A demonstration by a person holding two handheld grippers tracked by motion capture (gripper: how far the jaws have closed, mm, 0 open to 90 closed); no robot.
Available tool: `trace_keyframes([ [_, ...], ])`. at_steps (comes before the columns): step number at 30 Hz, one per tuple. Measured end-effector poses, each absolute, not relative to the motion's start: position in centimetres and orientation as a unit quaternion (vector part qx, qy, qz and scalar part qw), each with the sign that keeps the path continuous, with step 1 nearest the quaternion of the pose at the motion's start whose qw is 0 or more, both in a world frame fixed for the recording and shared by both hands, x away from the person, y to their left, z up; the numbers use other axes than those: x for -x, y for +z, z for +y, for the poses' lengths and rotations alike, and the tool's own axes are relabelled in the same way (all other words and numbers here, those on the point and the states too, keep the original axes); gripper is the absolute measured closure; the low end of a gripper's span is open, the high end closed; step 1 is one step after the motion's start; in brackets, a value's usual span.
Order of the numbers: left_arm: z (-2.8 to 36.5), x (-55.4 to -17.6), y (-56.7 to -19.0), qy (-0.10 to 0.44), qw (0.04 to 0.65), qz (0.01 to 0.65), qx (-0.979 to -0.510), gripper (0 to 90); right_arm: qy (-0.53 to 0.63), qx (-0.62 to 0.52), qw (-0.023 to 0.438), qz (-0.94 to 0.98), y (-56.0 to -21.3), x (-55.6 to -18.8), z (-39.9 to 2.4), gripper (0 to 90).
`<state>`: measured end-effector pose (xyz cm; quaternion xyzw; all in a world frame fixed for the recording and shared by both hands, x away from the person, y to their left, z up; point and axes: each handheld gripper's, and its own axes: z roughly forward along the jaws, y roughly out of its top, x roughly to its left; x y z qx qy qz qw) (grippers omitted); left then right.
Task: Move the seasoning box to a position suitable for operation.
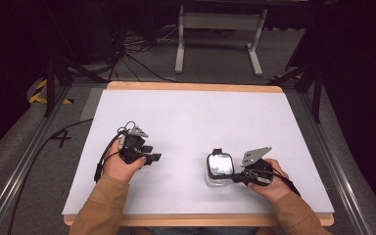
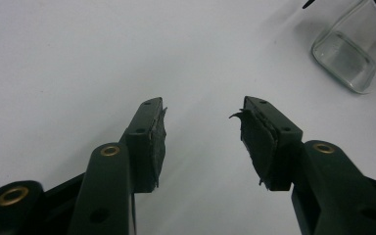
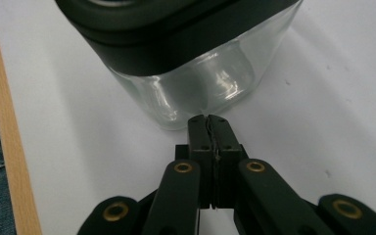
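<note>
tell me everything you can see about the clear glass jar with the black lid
The clear glass jar with the black lid is squarish with rounded corners and thick transparent walls, and it looks empty. A wide black lid with a glossy centre panel sits on top. It stands upright on the white table, near the front edge on the right side. The right gripper, jaws shut with nothing between them, has its tips at the jar's lower wall; contact is unclear.

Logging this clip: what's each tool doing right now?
Left tool: open, nothing between the jaws.
Right tool: shut, holding nothing, tips at the jar.
</note>
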<state>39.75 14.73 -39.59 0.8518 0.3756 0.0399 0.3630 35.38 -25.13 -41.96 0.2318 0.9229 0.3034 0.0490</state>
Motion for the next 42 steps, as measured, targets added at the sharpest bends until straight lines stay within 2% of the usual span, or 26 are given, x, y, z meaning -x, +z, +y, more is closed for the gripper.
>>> trace_keyframes([
  [7, 15.1, -39.5, -39.2, 0.04, 0.371, 0.38, -0.846, 51.8, 0.334, -0.239, 0.067, 0.909, -39.6, -36.5, -26.5, 90.0],
  [16, 15.4, -39.2, -38.9, 0.038, 0.382, 0.381, -0.841, 51.8, 0.361, -0.236, 0.068, 0.9, -36.5, -37.7, -27.6, 90.0],
  [22, 15.7, -39.0, -38.8, 0.042, 0.384, 0.386, -0.837, 50.4, 0.36, -0.231, 0.072, 0.901, -34.2, -38.6, -27.3, 90.0],
  [42, 16.4, -38.9, -39.0, 0.042, 0.385, 0.395, -0.833, 49.7, 0.285, -0.163, 0.079, 0.941, -29.8, -41.6, -23.8, 90.0],
])
